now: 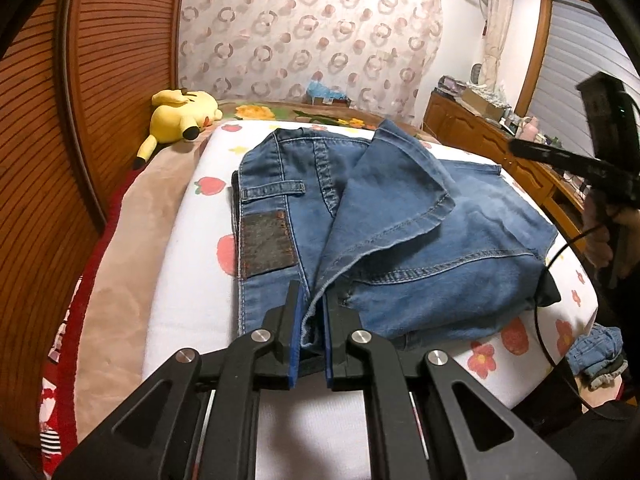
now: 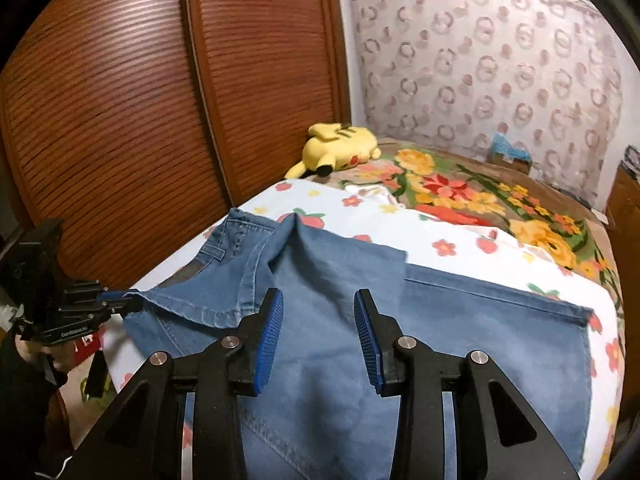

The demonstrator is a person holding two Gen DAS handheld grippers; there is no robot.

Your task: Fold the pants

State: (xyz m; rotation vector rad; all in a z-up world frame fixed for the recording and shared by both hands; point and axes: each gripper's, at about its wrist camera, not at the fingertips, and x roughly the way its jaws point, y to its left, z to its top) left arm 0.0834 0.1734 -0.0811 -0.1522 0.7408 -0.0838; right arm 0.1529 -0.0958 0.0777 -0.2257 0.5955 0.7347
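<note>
Blue denim pants (image 1: 400,240) lie partly folded on the white flower-print sheet (image 1: 192,280), waistband with a dark leather patch (image 1: 266,240) to the left. My left gripper (image 1: 312,304) is shut on a frayed hem edge of the pants at their near side; it also shows in the right wrist view (image 2: 120,300), pinching the hem at the left. My right gripper (image 2: 318,300) is open and empty, hovering over the pants (image 2: 360,340). In the left wrist view it (image 1: 520,146) is at the far right, above the pants' right edge.
A yellow plush toy (image 1: 184,114) lies at the bed's far left by the wooden slatted wardrobe (image 1: 100,80). A floral blanket (image 2: 480,196) covers the far bed. A wooden dresser (image 1: 480,132) stands right. Another denim piece (image 1: 596,352) lies off the bed's right edge.
</note>
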